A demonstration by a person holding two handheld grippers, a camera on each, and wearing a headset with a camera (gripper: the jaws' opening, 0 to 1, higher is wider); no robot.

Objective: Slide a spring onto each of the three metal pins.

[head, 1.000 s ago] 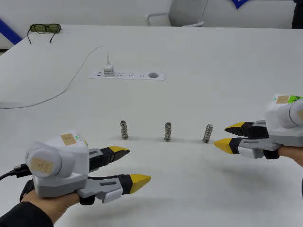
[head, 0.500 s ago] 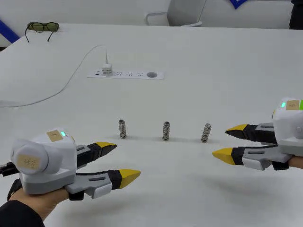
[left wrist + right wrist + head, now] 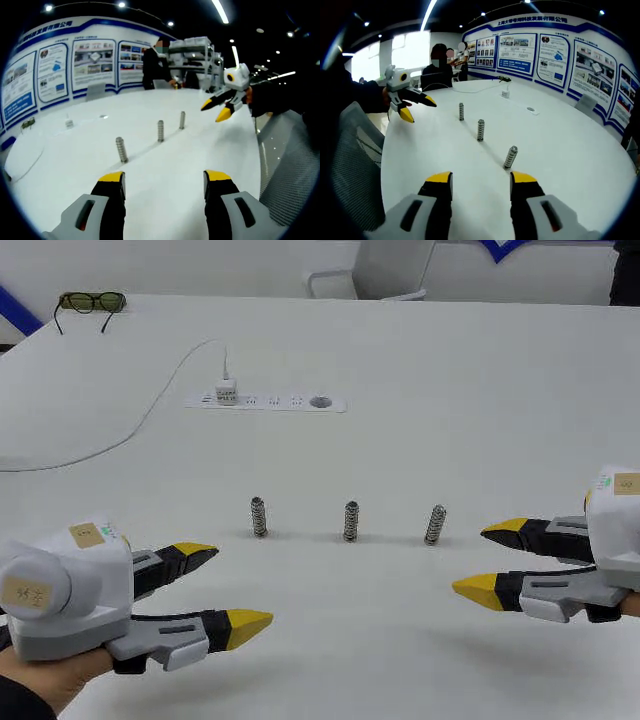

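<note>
Left gripper [image 3: 242, 585], right gripper [image 3: 470, 560] farther back; rightmost spring [image 3: 510, 157] seemingly tilted

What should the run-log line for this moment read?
springs: left coiled metal spring, middle coiled metal spring, right coiled metal spring, in a row on white table | left gripper: open, empty | right gripper: open, empty

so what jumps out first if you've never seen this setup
Three springs stand in a row in the middle of the white table, the rightmost leaning a little. The left hand-held gripper at lower left and the right hand-held gripper at lower right flank them, both open, yellow-tipped, touching nothing.
</note>
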